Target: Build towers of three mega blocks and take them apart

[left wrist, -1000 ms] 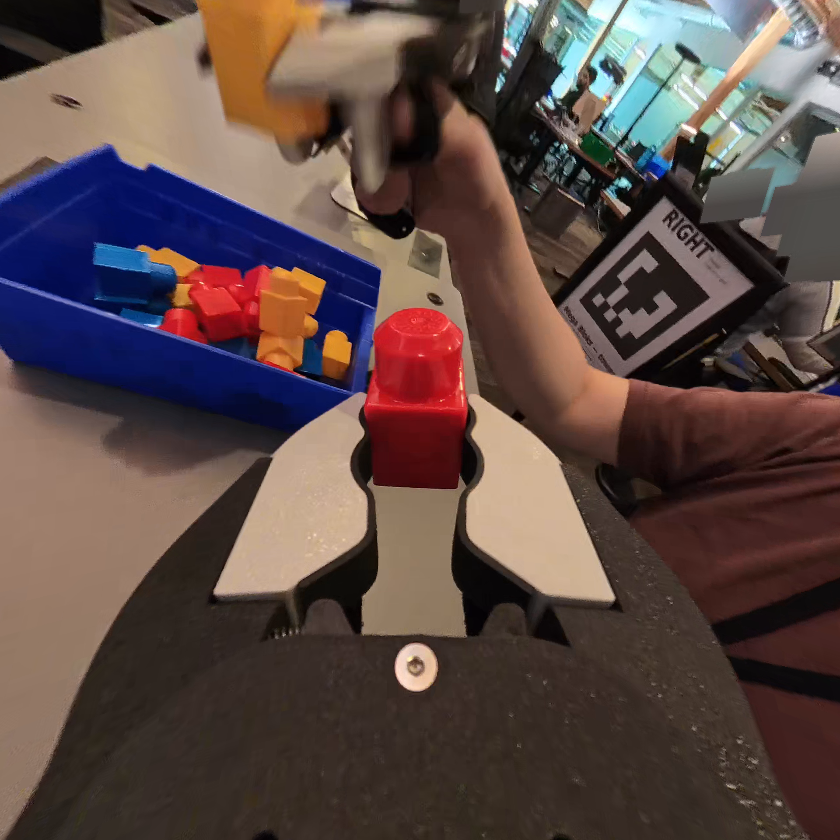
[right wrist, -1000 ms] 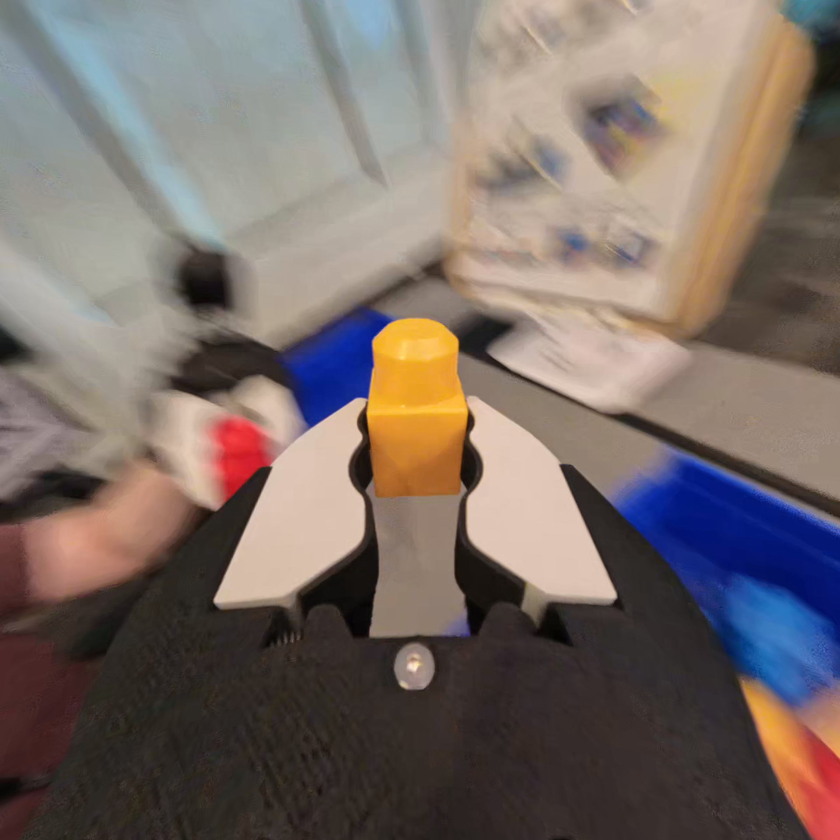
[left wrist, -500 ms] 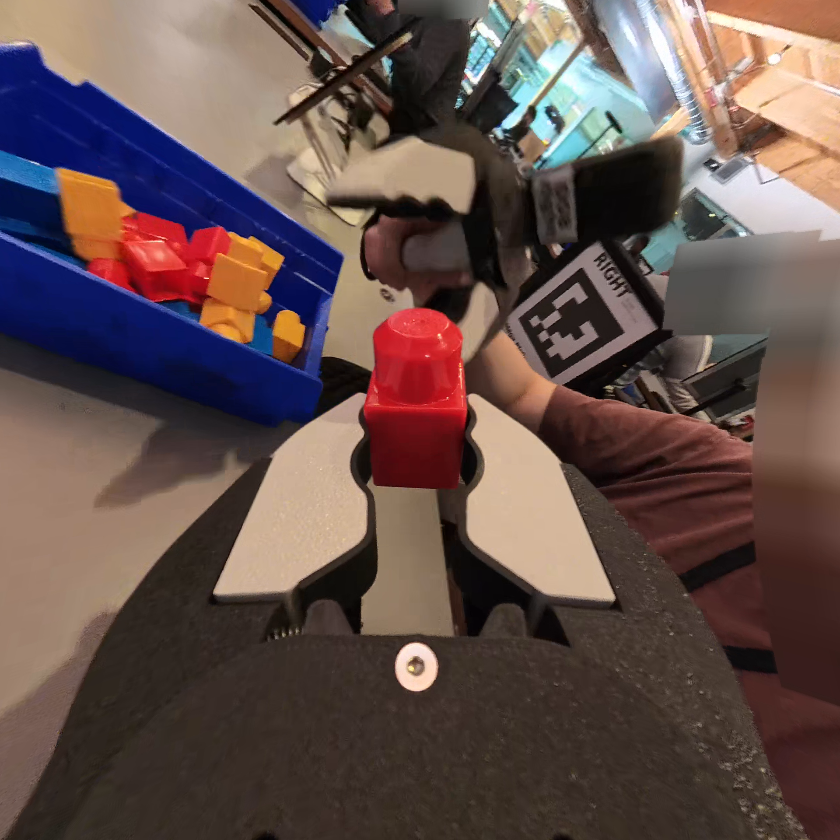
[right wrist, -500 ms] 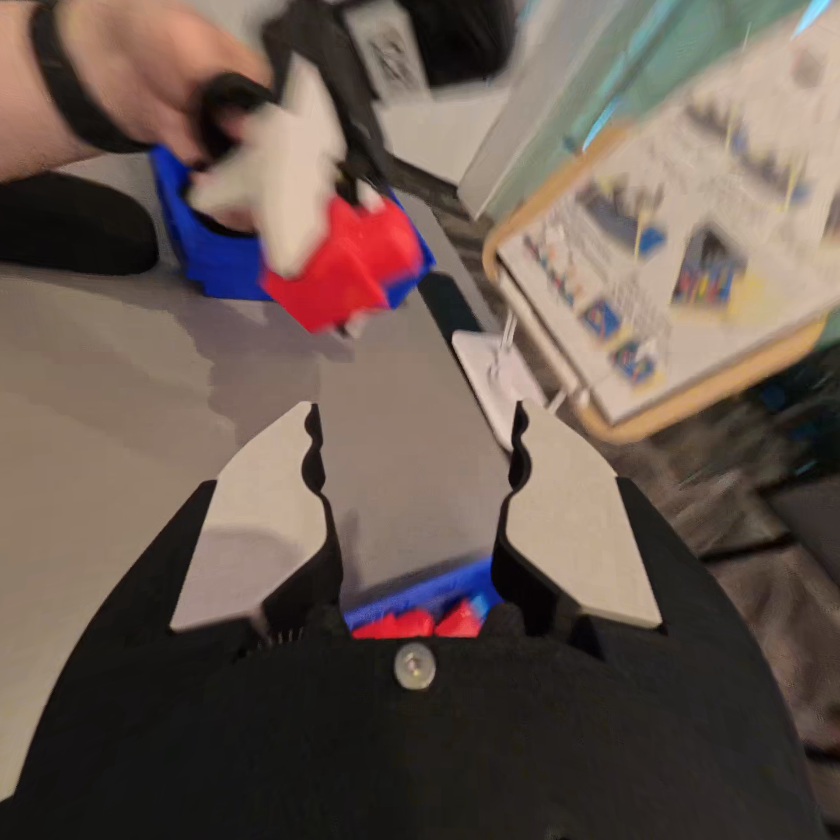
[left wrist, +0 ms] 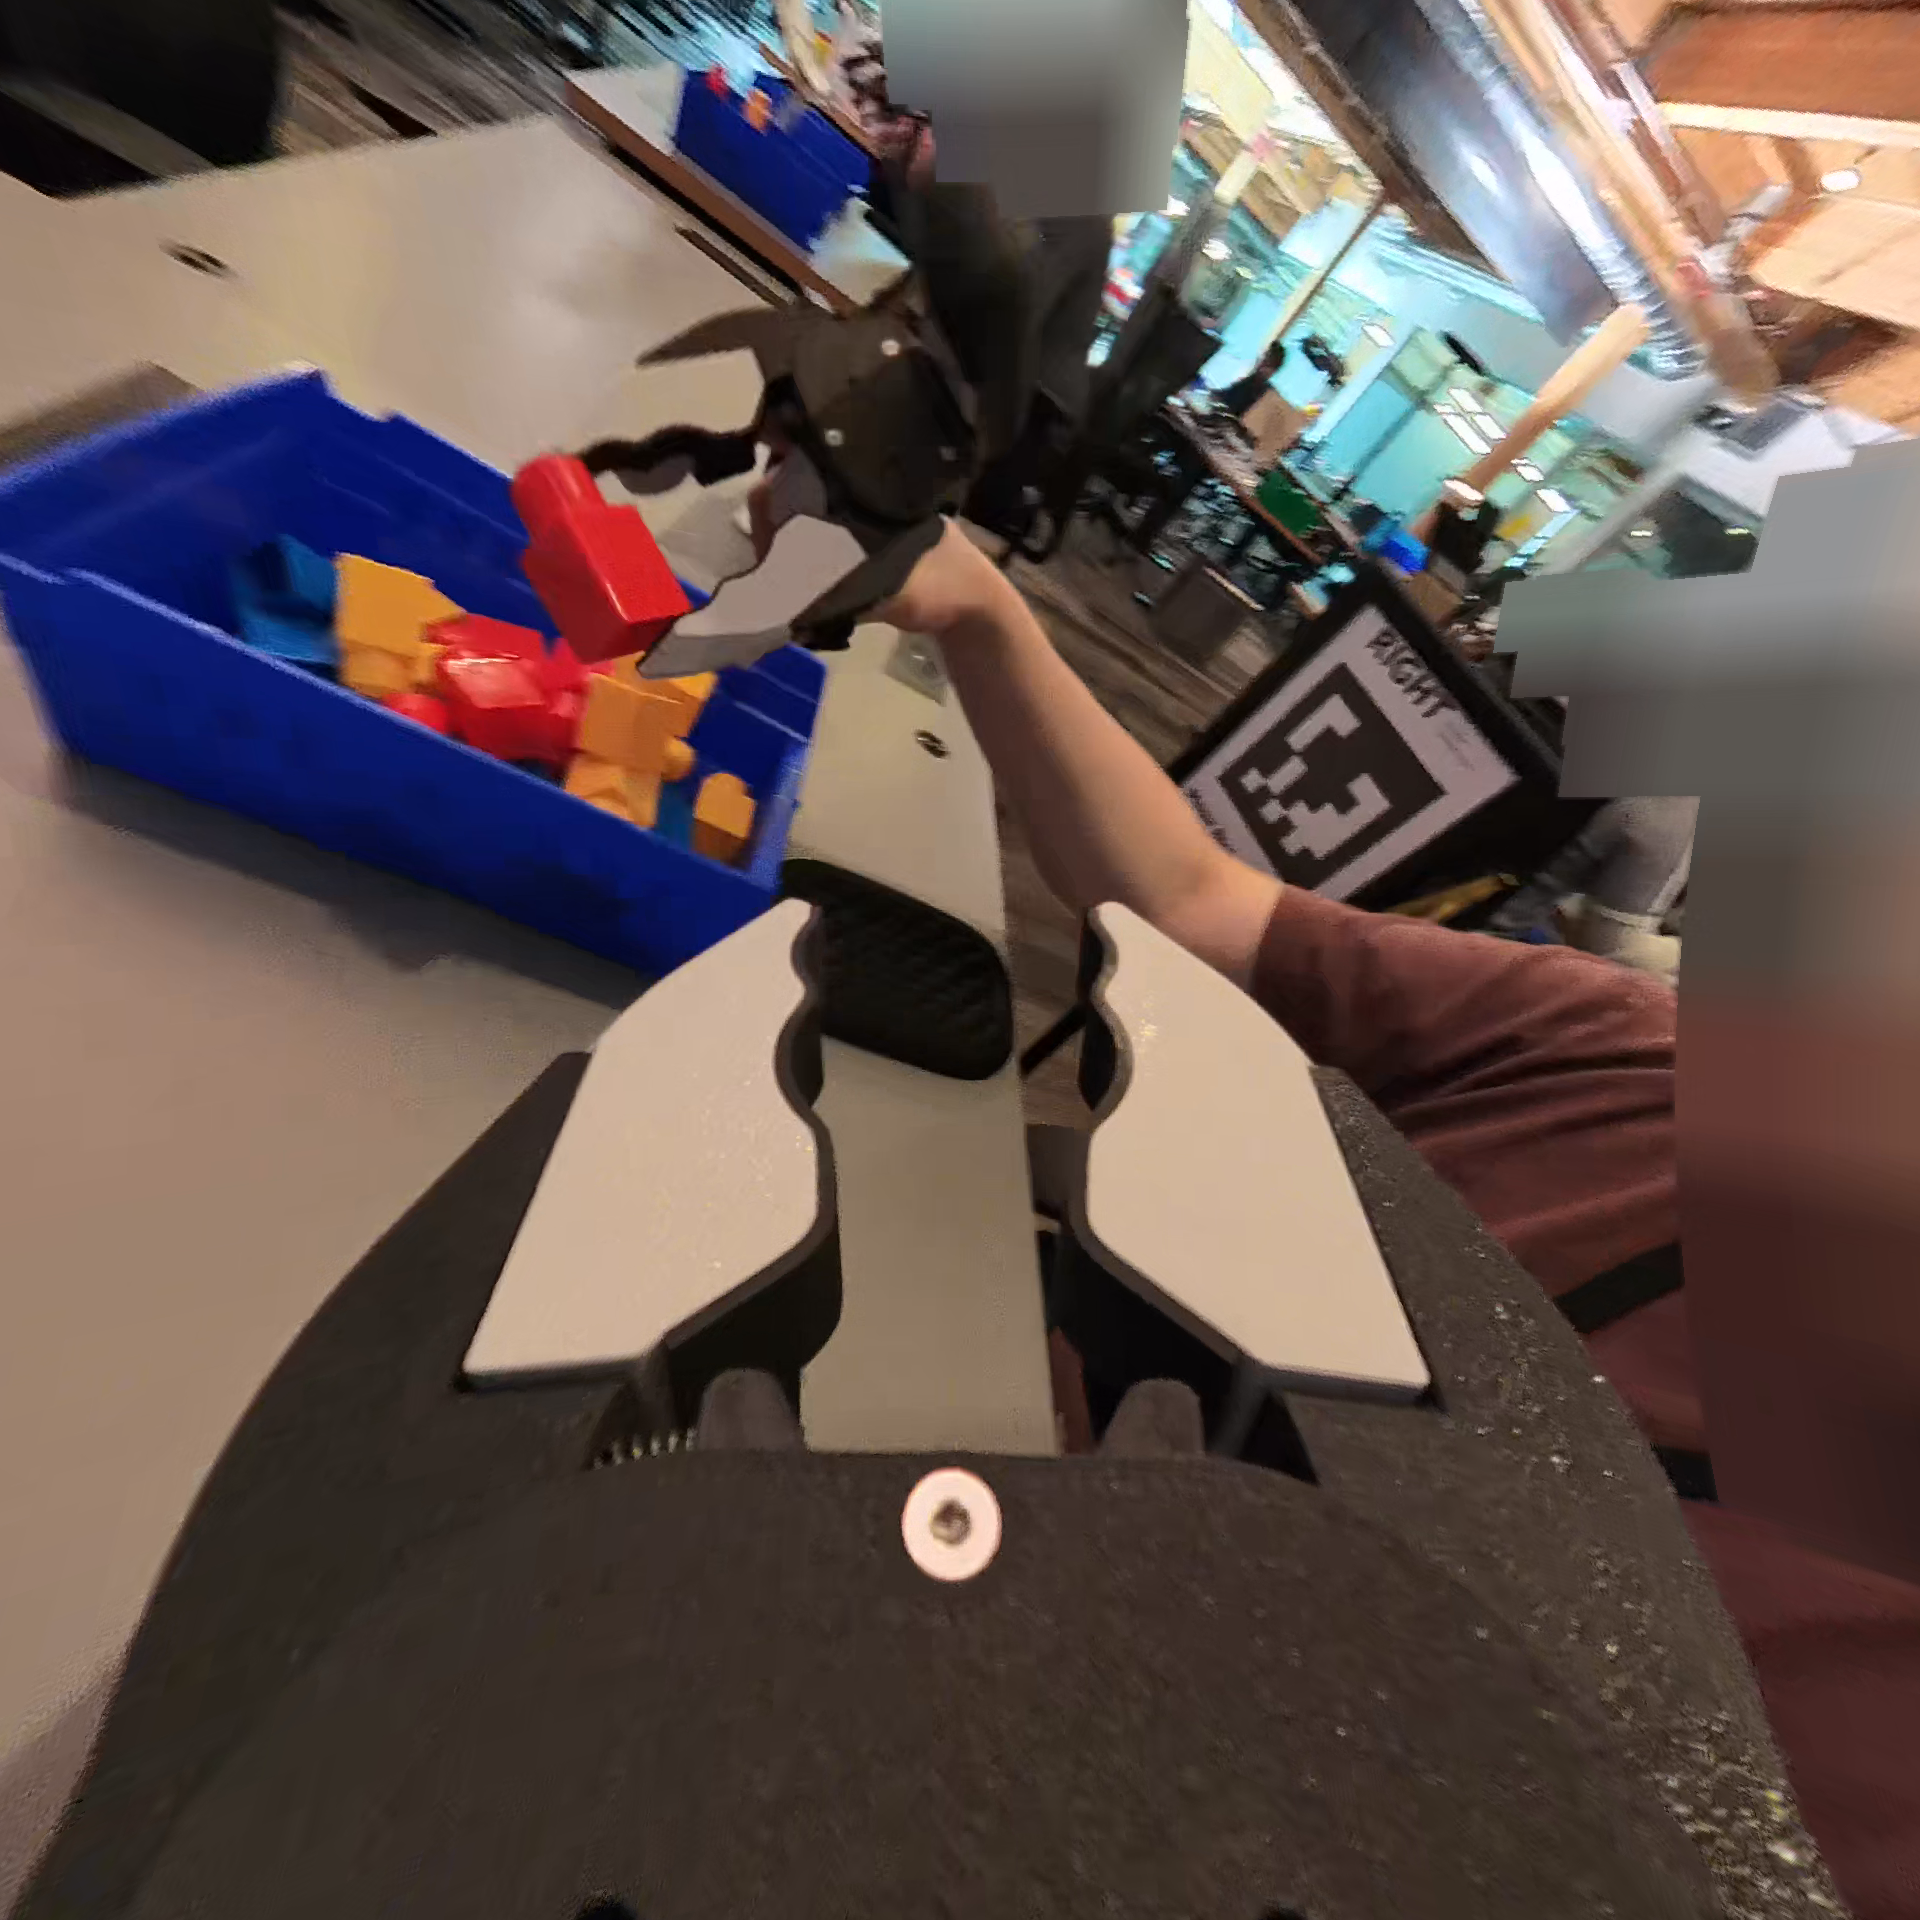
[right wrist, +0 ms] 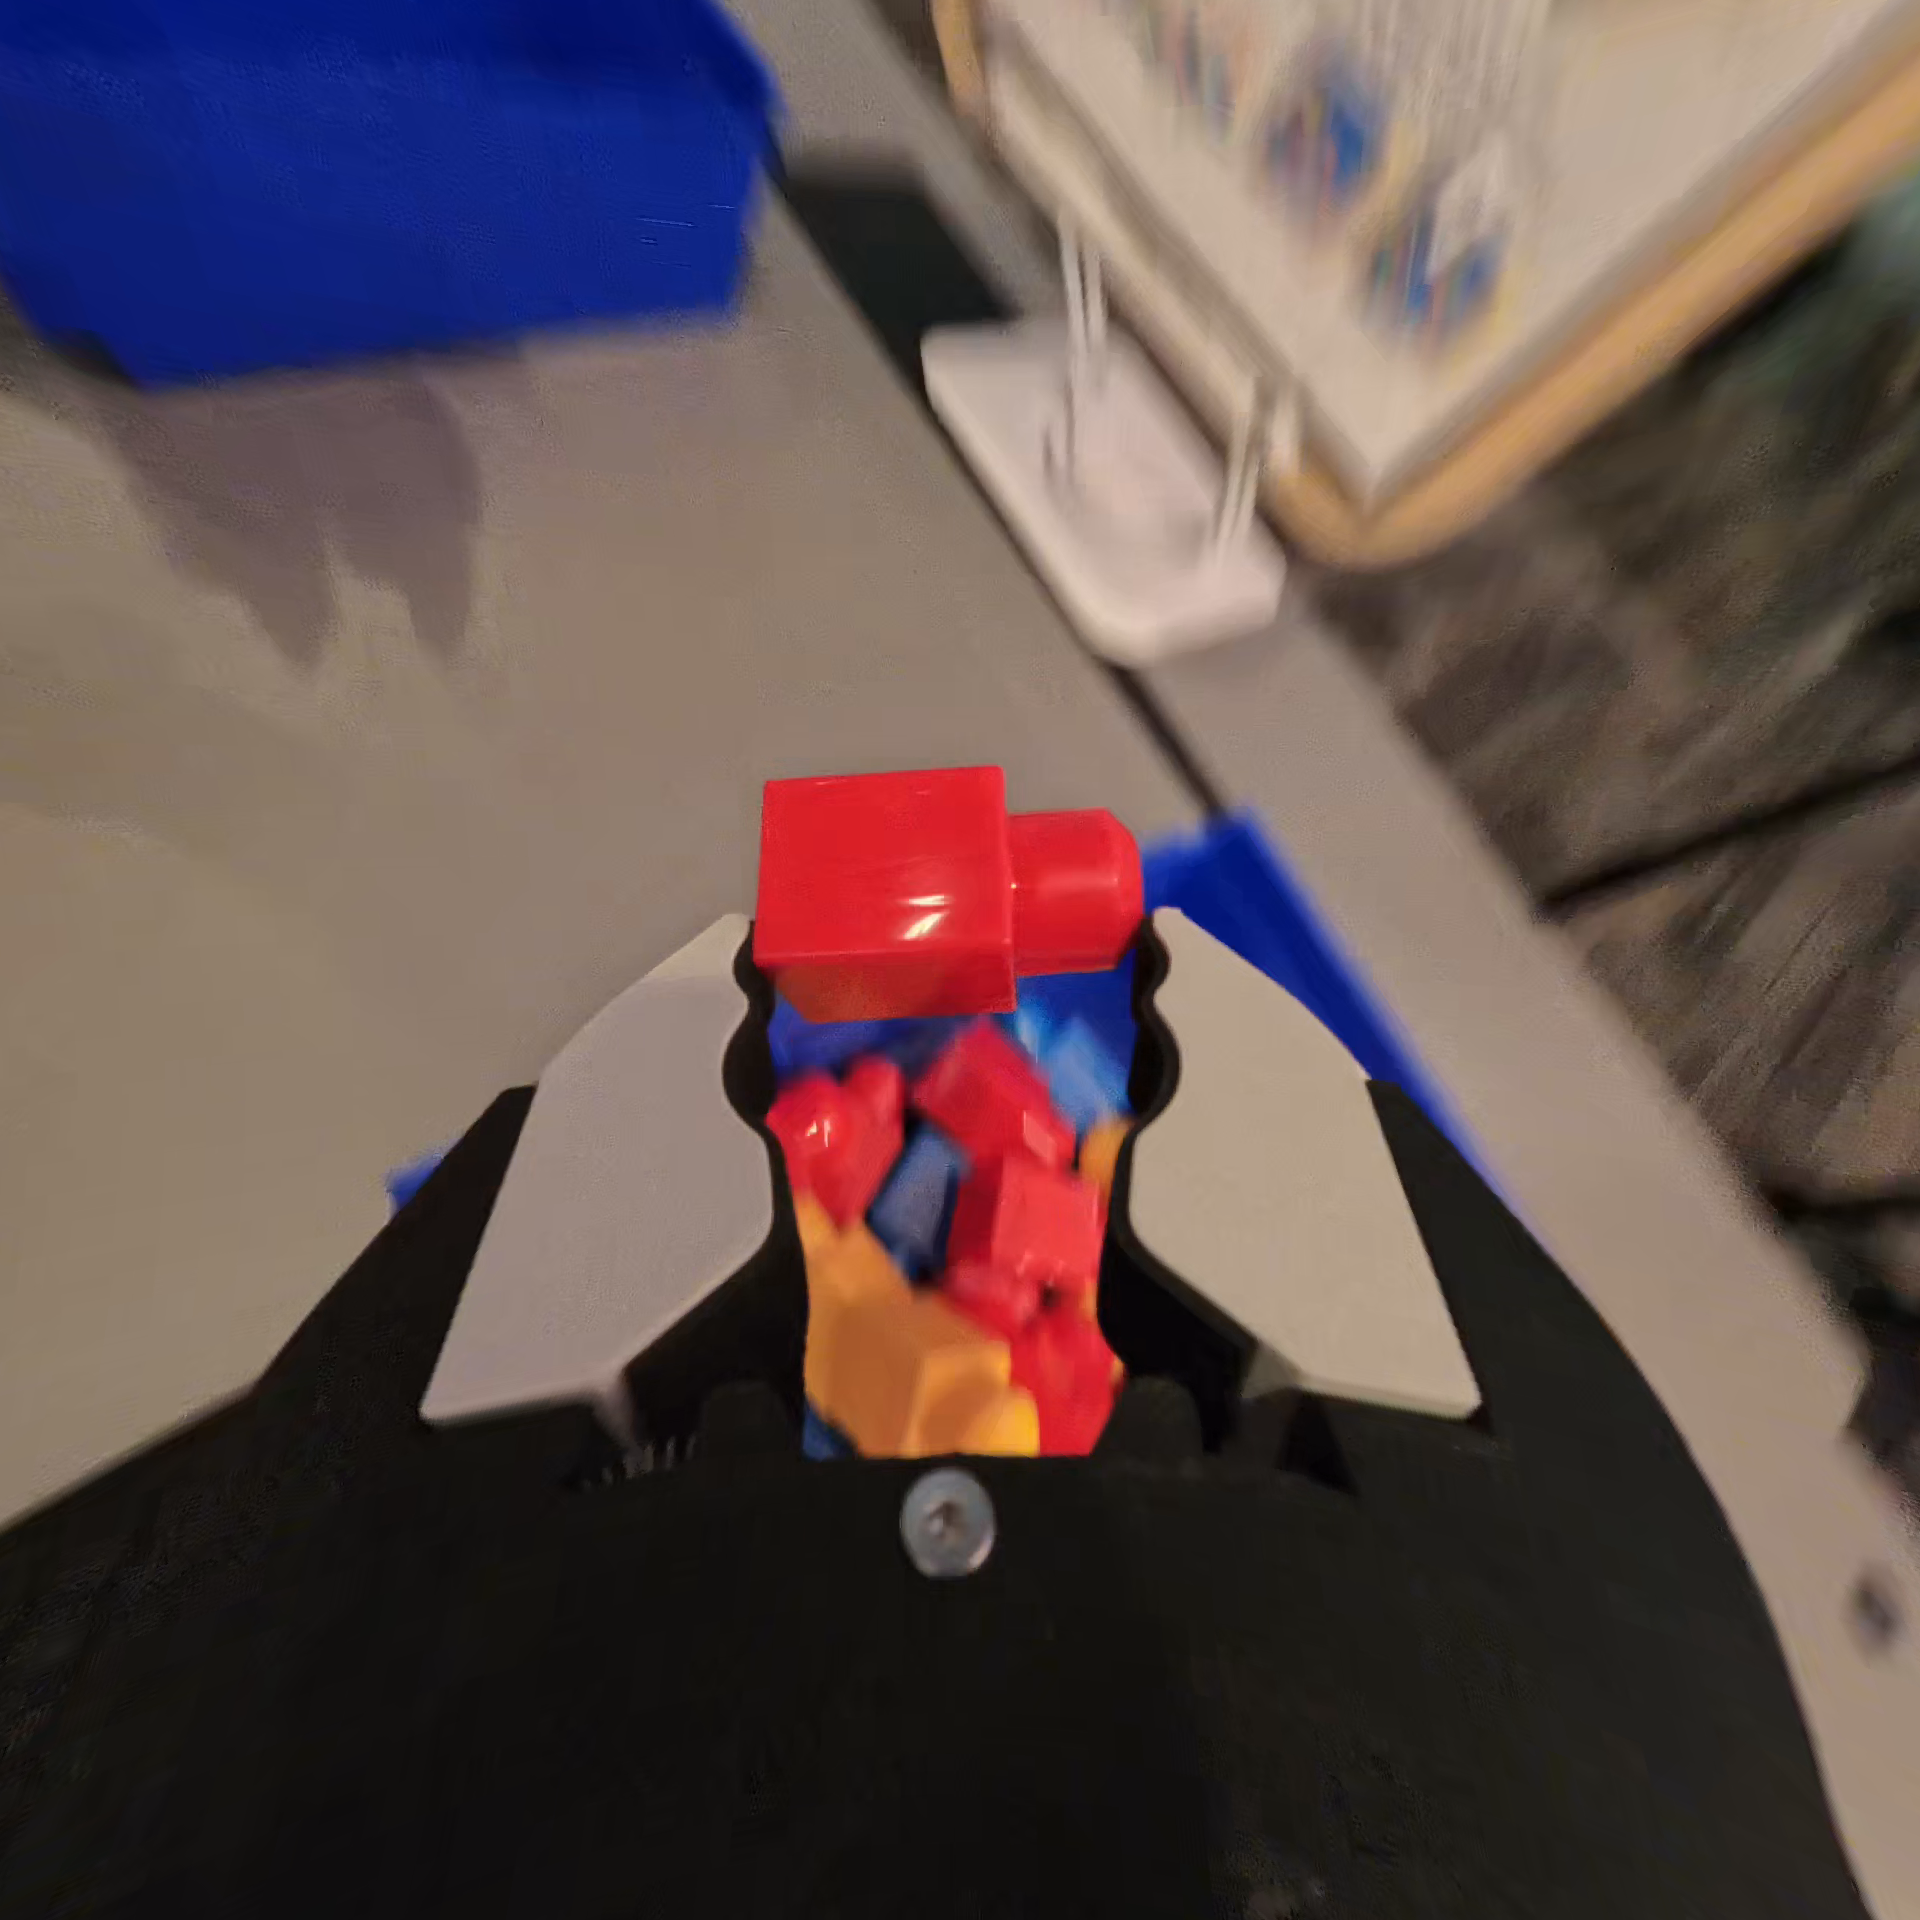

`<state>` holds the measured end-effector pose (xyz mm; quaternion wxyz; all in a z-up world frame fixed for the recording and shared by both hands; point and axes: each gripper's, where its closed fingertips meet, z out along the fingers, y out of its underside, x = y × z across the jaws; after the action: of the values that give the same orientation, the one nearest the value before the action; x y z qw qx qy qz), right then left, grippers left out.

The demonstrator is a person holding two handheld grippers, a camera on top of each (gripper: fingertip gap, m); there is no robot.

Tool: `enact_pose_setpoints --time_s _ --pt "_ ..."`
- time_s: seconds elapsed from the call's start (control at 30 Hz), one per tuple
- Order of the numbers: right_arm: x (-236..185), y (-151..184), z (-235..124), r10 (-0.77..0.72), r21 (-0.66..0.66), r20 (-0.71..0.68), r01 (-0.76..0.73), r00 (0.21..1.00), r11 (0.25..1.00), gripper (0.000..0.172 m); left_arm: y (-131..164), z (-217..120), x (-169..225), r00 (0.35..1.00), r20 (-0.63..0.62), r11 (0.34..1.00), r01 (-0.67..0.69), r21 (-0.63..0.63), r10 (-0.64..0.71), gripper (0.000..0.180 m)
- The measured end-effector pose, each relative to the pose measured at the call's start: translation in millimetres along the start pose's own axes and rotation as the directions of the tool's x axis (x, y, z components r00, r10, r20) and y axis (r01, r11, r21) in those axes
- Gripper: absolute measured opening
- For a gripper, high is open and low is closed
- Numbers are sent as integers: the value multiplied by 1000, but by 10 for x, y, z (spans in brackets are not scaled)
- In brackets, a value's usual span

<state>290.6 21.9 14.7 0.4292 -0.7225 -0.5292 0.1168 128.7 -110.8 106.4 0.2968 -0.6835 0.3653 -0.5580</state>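
my right gripper [right wrist: 940,935] hangs over the open blue plastic bin [left wrist: 436,831] of loose red, orange and blue blocks, and a glossy red plastic mega block [right wrist: 914,894] lies crosswise at its fingertips. the block's long axis runs from pad to pad: the square body is toward my left pad [right wrist: 717,966] and the round stud points at my right pad [right wrist: 1174,956]. the fingers stand wide, about the block's own length apart. whether both pads actually press on it i cannot tell. the left wrist view shows the block tilted, stud up and away, between the right gripper's two spread fingers and directly above the heap in the bin.

my left gripper [left wrist: 945,935] is half open with nothing between its fingers, only the grey bench [left wrist: 260,1091] and a dark mesh patch beyond them. the bin lies ahead and to the left of it, well apart.

so the right side is the nearer one by far. i judge this as take-apart work, the block being returned to the bin: it lies straight below my right fingertips, and the stud's sideways lie means it should land on its side.
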Motion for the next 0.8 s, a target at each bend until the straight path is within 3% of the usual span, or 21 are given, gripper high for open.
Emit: enact_pose_setpoints --time_s 0.07,0.13,0.2,0.27,0.3,0.37,0.43,0.47,0.57,0.63,0.8 --pt "172 426 155 69 -167 9 -66 998 984 68 21 -193 -5 997 72 999 -34 5 34 47" --pt "194 643 272 89 -272 6 -84 996 959 68 71 -385 -24 989 143 999 -50 6 49 48" --pt "236 762 312 100 -320 -31 -105 994 942 77 132 -678 -140 960 276 998 -54 17 47 49" --pt "383 860 153 123 -312 -115 -153 986 938 77 252 -1158 -290 892 450 999 -50 19 36 48" --pt "511 927 6 149 -292 -180 -198 972 936 77 340 -1476 -369 835 550 999 -39 11 26 48" --pt "834 1202 -340 250 -273 -339 -349 907 897 76 567 -2249 -554 646 764 1000 17 -3 -9 51" --pt "942 1527 -503 419 -273 -381 -533 824 801 76 821 -2974 -709 433 900 996 93 8 -48 61" --pt "912 1641 -499 512 -276 -361 -613 780 740 77 944 -3196 -767 380 922 990 138 27 -78 61" --pt "752 1828 -382 676 -323 -322 -748 663 580 74 1294 -3397 -948 351 919 956 283 80 -181 65" --pt "691 1968 -337 688 -369 -395 -790 610 489 56 1465 -3390 -1088 331 919 934 344 91 -212 63" --pt "583 2248 -293 583 -515 -503 -763 638 390 30 2028 -3323 -1453 253 932 824 561 78 -260 62"
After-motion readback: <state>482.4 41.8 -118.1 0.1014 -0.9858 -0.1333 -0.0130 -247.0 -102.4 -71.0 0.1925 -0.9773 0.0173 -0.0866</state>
